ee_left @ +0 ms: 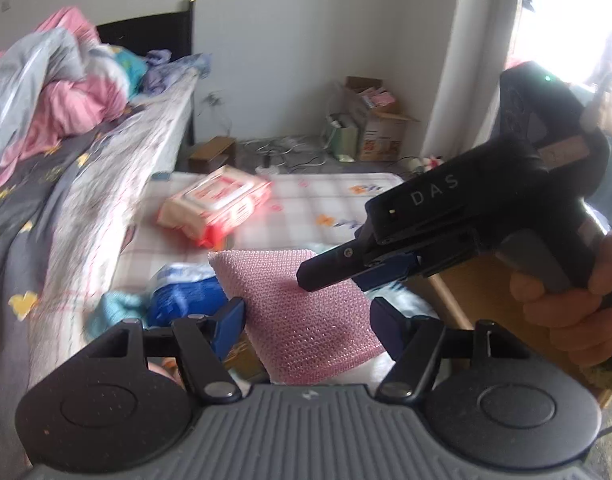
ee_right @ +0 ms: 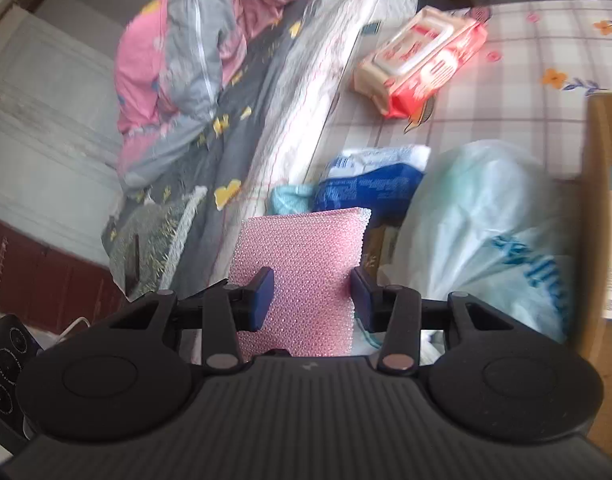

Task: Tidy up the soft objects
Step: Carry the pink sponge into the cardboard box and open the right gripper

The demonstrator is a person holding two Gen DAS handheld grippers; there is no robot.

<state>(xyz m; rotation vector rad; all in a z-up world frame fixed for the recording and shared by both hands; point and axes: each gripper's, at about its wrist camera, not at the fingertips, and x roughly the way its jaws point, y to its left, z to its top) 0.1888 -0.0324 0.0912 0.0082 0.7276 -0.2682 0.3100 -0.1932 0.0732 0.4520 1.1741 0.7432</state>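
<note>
Left wrist view: left gripper (ee_left: 306, 322), jaws apart, nothing pressed between them; pink sponge (ee_left: 301, 316) lies beyond, above the checked mat (ee_left: 306, 208). Right gripper (ee_left: 338, 276) enters from the right, held by a hand (ee_left: 574, 300).

Right wrist view: right gripper (ee_right: 312, 300) clamped on the pink sponge (ee_right: 301, 252), beside a blue packet (ee_right: 370, 188).

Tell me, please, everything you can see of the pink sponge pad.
The pink sponge pad is a flat rectangle with a glittery, knobbly mesh surface and a paler edge. It looks lifted and tilted above the clutter on the checked mat. The right gripper holds it, its blue pads pressing on its two sides; the left gripper's open jaws flank it.
</note>
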